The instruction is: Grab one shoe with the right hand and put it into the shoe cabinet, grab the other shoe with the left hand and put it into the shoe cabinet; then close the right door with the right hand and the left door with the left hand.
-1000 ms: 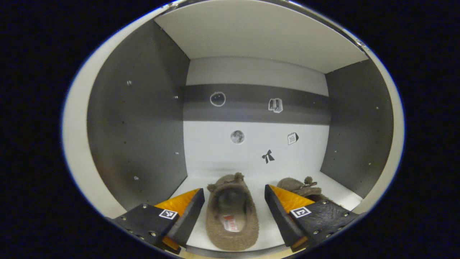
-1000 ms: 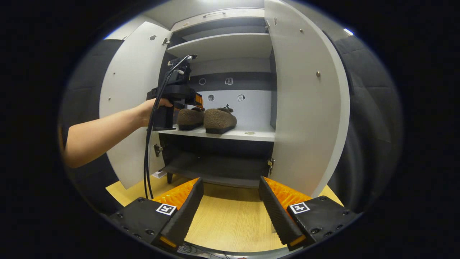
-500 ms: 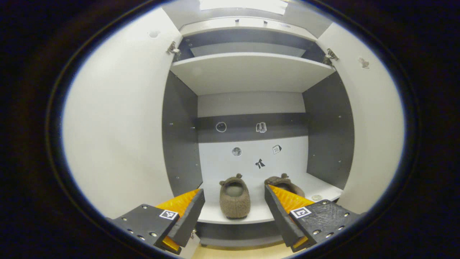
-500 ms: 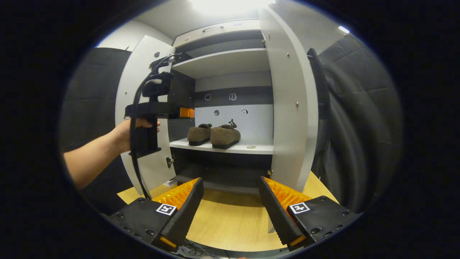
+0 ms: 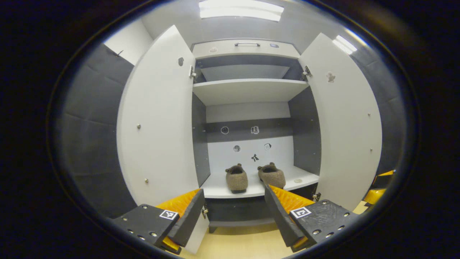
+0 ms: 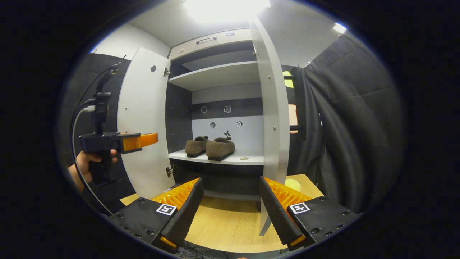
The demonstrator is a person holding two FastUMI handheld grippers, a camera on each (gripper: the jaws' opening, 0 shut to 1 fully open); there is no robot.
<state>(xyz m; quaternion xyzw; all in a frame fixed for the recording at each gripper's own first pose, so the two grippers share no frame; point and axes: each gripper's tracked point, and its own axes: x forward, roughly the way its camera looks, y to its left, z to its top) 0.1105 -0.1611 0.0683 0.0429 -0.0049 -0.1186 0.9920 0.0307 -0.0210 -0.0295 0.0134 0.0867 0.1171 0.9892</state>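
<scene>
Left gripper view: our left gripper (image 5: 233, 216) hangs w/ its jaws spread wide, nothing between them; fingers (image 5: 187, 216) are black wedges w/ ridged orange backs. Ahead stands the shoe cabinet (image 5: 248, 91), smooth white boards w/ dark grey inner walls, left door (image 5: 158, 126) and right door (image 5: 346, 122) both swung open. On the middle shelf (image 5: 215, 189) sit two brown fuzzy shoes side by side, left shoe (image 5: 236, 178) and right shoe (image 5: 272, 175), rounded, soft-looking, heels toward us, toes to the back wall, so long axes run front-to-back; small stickers (image 5: 254, 157) dot the back wall. Pale wood-grain bench (image 5: 237, 246) below. Right gripper view: our right gripper (image 6: 230, 212) is also spread apart and empty, over the same wood bench (image 6: 226, 223). Cabinet seen at an angle; both shoes (image 6: 220, 148) on the shelf, just beside each other, dark soles flat. Right door (image 6: 275, 122) is edge-on to us. At left a hand (image 6: 84, 163) grips the other gripper's (image 6: 138, 141) black handle, cable (image 6: 77, 151) trailing; whether that one's parted we can't tell from here. Dark cloth curtain (image 6: 345, 136) hangs at right.
</scene>
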